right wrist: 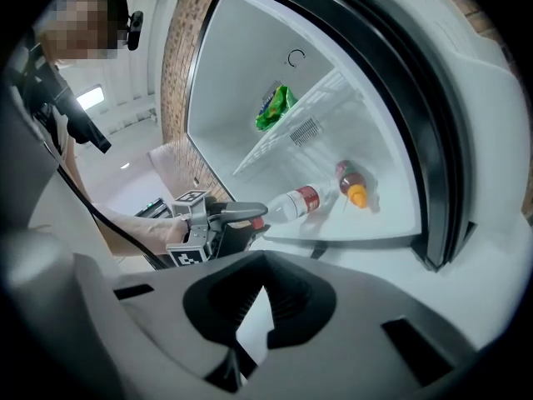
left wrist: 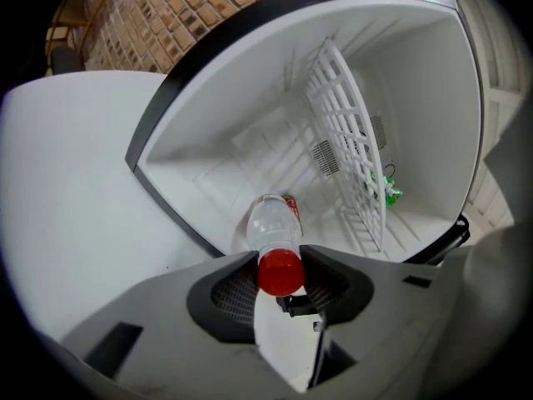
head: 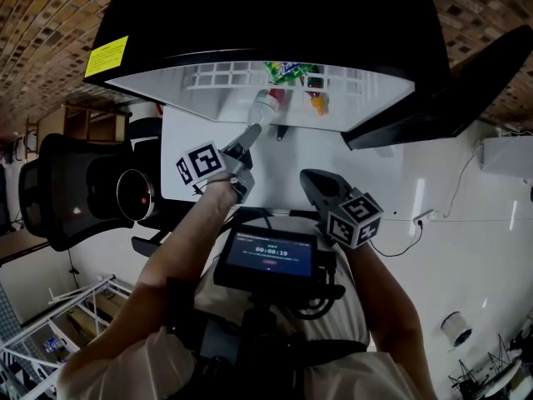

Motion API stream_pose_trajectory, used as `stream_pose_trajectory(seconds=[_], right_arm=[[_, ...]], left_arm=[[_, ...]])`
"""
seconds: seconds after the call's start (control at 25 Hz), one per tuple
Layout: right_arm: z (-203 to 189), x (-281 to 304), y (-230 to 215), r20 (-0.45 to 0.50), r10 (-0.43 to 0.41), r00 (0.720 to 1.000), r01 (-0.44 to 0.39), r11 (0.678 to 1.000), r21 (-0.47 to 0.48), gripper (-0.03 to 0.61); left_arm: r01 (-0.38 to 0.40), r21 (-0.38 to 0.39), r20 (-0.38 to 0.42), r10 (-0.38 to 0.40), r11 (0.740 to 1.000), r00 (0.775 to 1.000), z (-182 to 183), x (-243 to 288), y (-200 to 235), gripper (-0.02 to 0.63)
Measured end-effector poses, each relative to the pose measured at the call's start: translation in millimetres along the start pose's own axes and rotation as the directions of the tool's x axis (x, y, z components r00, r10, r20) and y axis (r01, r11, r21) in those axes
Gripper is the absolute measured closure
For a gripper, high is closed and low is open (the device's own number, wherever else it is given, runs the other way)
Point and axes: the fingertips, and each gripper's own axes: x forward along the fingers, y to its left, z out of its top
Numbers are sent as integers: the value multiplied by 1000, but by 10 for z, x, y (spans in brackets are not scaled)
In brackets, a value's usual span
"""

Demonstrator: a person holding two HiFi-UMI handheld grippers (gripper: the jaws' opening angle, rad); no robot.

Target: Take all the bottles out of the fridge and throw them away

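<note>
White fridge (left wrist: 216,132) walls are seen behind a clear bottle (left wrist: 271,222), clamped only at its red cap (left wrist: 280,273) by the left gripper (left wrist: 279,261); it could be swung loose and dropped. At four o'clock, the right gripper (right wrist: 265,265) is closed on nothing.

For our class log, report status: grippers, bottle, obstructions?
Left gripper clamped on clear bottle by red cap, at fridge. Right gripper shut, empty. Orange-capped bottle lies inside. Nothing blocking.
</note>
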Motion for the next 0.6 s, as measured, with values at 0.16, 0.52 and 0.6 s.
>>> stream_pose_trajectory(seconds=[0.16, 0.52, 0.6], right_arm=[[24, 39, 24, -9, 17, 1000, -17, 1000, -13, 577], [87, 161, 185, -43, 84, 995, -87, 994, -59, 577], [100, 226, 256, -56, 105, 993, -110, 991, -78, 577]], left_arm=[[28, -20, 17, -27, 999, 999, 1, -113, -32, 456], [125, -34, 66, -123, 992, 990, -9, -494, -171, 456], [136, -32, 79, -133, 990, 988, -6, -607, -157, 457]])
